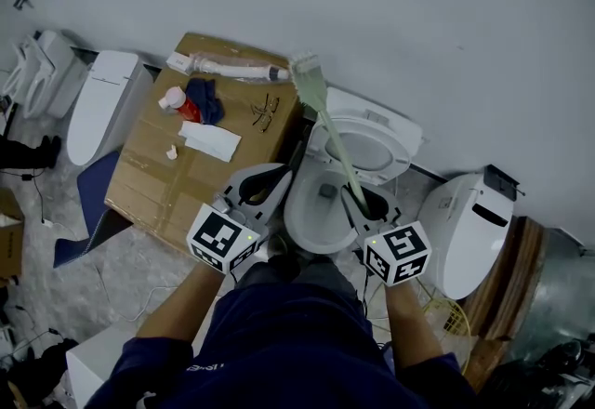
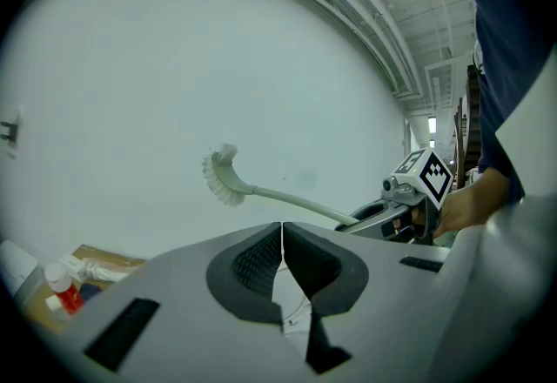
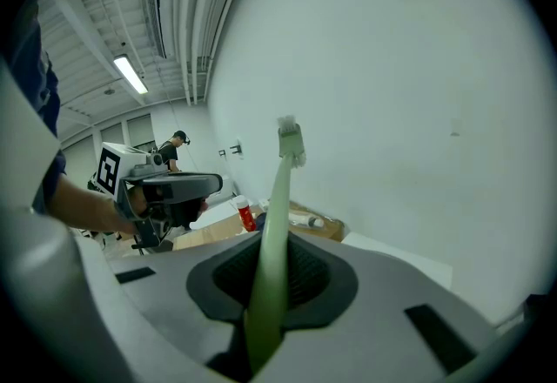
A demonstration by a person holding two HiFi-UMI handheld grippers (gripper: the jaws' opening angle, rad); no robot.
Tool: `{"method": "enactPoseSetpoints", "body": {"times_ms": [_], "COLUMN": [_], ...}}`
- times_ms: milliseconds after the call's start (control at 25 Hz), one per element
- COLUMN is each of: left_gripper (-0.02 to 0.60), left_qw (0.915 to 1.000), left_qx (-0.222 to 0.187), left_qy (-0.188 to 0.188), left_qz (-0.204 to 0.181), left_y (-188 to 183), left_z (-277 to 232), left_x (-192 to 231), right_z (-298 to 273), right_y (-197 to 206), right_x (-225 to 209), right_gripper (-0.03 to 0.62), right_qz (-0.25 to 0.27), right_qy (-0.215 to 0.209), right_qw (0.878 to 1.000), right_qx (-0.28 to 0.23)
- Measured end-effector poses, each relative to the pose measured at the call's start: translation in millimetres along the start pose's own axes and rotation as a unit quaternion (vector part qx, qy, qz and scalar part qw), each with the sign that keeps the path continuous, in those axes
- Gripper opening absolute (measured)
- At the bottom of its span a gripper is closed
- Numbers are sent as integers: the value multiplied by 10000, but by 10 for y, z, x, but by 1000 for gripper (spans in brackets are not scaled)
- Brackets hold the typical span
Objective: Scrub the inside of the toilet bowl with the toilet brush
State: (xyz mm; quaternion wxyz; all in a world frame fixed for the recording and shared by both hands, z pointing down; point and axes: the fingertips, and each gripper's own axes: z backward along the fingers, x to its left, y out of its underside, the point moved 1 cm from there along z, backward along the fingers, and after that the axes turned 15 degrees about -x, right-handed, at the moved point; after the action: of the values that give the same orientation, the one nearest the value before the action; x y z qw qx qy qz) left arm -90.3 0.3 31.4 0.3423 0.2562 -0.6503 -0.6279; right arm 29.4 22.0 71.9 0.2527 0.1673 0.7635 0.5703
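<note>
Right tongs clamped the toilet brush by its handle; left tongs were pressed together, empty. Only the head view showed the toilet bowl between both tongs.

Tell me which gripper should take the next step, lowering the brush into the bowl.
Right. The right gripper is shut on the toilet brush handle, bristles raised toward the wall above the toilet bowl. The left gripper has its fingers closed on nothing, beside the bowl's left side.
</note>
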Motion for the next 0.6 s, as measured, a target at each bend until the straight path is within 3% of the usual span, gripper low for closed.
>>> {"method": "enactPoseSetpoints", "body": {"times_ms": [600], "left_gripper": [32], "left_qw": [10000], "left_qx": [-12], "left_qy": [-68], "left_qz": [16], "left_y": [25], "left_z": [-20], "left_x": [17], "right_z": [-3], "right_y": [-29], "right_x": [-14], "right_gripper": [49], "right_qz": [57], "right_qy": [-88], "right_qw": [9999], "right_qx": [26]}}
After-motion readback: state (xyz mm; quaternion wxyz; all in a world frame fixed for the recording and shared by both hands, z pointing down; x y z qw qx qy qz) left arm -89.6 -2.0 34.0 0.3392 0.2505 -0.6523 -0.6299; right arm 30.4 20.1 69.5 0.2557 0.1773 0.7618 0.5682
